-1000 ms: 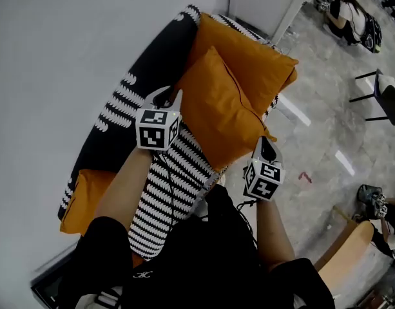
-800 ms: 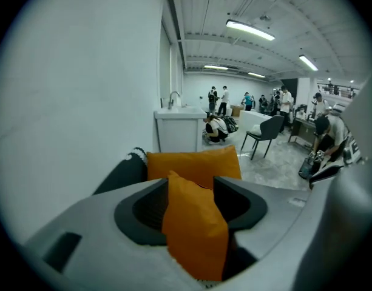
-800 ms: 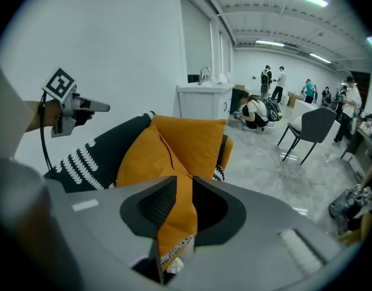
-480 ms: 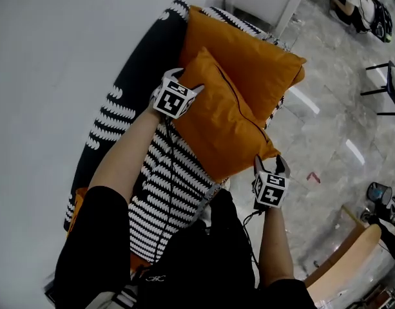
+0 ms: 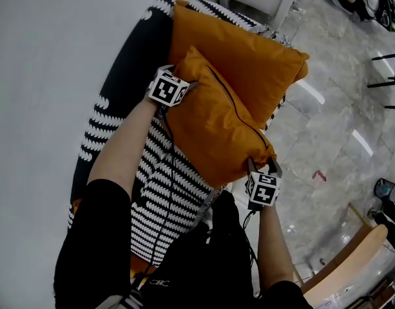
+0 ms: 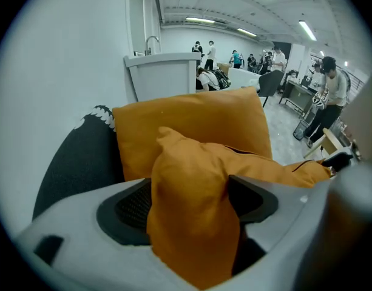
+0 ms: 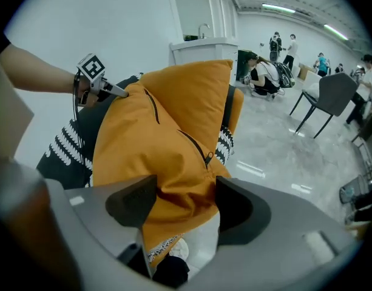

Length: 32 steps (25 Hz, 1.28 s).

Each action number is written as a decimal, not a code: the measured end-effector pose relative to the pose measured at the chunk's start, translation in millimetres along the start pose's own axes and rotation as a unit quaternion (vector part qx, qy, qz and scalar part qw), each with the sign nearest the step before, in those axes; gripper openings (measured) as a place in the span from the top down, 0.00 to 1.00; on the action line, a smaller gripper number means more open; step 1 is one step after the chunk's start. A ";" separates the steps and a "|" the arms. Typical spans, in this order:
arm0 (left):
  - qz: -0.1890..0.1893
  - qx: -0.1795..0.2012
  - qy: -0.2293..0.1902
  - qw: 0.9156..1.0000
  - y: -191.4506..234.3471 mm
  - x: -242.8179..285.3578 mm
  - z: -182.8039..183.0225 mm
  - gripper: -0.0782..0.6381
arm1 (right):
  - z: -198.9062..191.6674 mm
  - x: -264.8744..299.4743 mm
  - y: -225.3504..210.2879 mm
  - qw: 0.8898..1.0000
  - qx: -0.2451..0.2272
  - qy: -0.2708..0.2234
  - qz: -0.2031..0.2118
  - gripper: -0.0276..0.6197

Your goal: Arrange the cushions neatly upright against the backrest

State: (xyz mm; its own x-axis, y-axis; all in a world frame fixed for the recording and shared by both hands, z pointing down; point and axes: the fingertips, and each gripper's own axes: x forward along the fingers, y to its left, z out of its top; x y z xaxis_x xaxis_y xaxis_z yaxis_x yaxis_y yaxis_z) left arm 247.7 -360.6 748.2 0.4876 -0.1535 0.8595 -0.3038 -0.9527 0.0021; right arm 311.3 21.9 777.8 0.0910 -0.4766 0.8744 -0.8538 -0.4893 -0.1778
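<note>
Two orange cushions stand on a black sofa with white leaf print. The rear cushion (image 5: 249, 50) (image 6: 192, 120) leans near the backrest (image 5: 129, 63). The front cushion (image 5: 216, 127) (image 7: 149, 132) lies against it, zip facing up. My left gripper (image 5: 186, 84) (image 6: 189, 202) is at its far corner by the backrest. Its jaws have just been opening and stand wide, with the bunched corner (image 6: 192, 162) between them. My right gripper (image 5: 261, 167) (image 7: 186, 202) is at the near corner. Its jaws have also just opened, with fabric loose between them.
A black-and-white striped seat cover (image 5: 168, 185) lies below the cushions. A white wall runs on the left. A white counter with a tap (image 6: 164, 71) stands behind the sofa's end. On the right is marble floor (image 5: 326, 127) with a dark chair (image 7: 331, 96) and people beyond.
Both grippers have come down with the front cushion. The left one moved from the striped seat to the cushion's far corner. The cushion now rests lower against the rear one.
</note>
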 end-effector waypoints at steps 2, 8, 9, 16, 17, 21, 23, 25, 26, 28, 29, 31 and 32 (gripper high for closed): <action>-0.011 -0.007 0.007 1.000 -3.4 6.7 -3.1 0.37 | -2.1 7.8 3.6 1.000 0.018 0.002 0.015 0.53; -0.023 -0.011 0.039 0.999 -23.0 11.4 -21.4 0.61 | -9.8 28.5 9.2 0.999 -0.003 0.025 0.022 0.83; -0.021 -0.005 0.047 0.999 -26.2 9.5 -23.6 0.65 | -10.5 31.1 8.4 0.999 -0.009 0.028 0.019 0.87; -0.042 0.020 0.065 0.997 -53.4 -32.2 -25.2 0.81 | -6.3 14.7 4.0 0.999 0.014 0.030 0.015 0.91; -0.045 0.018 0.060 0.997 -56.8 -42.1 -23.8 0.81 | -4.4 9.2 5.3 0.999 0.019 0.029 0.016 0.91; -0.033 0.007 0.055 0.998 -59.8 -89.8 -29.0 0.82 | 2.7 -13.9 16.8 0.999 0.023 0.024 0.024 0.91; -0.020 -0.015 0.043 0.999 -55.8 -118.1 -38.6 0.82 | 10.8 -26.0 25.3 0.999 0.011 0.014 0.030 0.91; 0.000 -0.048 0.023 0.999 -49.0 -149.7 -49.1 0.82 | 25.6 -37.5 34.2 0.999 -0.012 0.000 0.038 0.91; 0.011 -0.065 0.012 0.998 -45.4 -166.6 -54.6 0.82 | 34.8 -43.5 39.2 0.999 -0.025 -0.009 0.042 0.91; 0.032 -0.095 -0.011 0.995 -39.7 -202.6 -66.4 0.83 | 53.4 -57.2 51.1 0.997 -0.052 -0.028 0.048 0.92; 0.041 -0.110 -0.024 0.993 -37.6 -221.4 -72.9 0.83 | 63.2 -64.6 57.9 0.996 -0.066 -0.038 0.050 0.91; 0.062 -0.142 -0.050 0.987 -33.7 -259.9 -87.3 0.83 | 87.2 -77.2 74.0 0.992 -0.100 -0.060 0.054 0.91; 0.075 -0.157 -0.063 0.983 -31.1 -278.8 -95.3 0.83 | 102.4 -81.4 83.7 0.989 -0.120 -0.071 0.058 0.91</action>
State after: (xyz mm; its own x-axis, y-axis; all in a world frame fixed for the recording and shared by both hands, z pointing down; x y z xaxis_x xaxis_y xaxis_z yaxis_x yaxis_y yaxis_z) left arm 43.2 -263.2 557.2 0.5093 -0.3368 0.7919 -0.6086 -0.7916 0.0548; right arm 284.9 -55.1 645.6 0.0409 -0.6251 0.7794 -0.9580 -0.2461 -0.1471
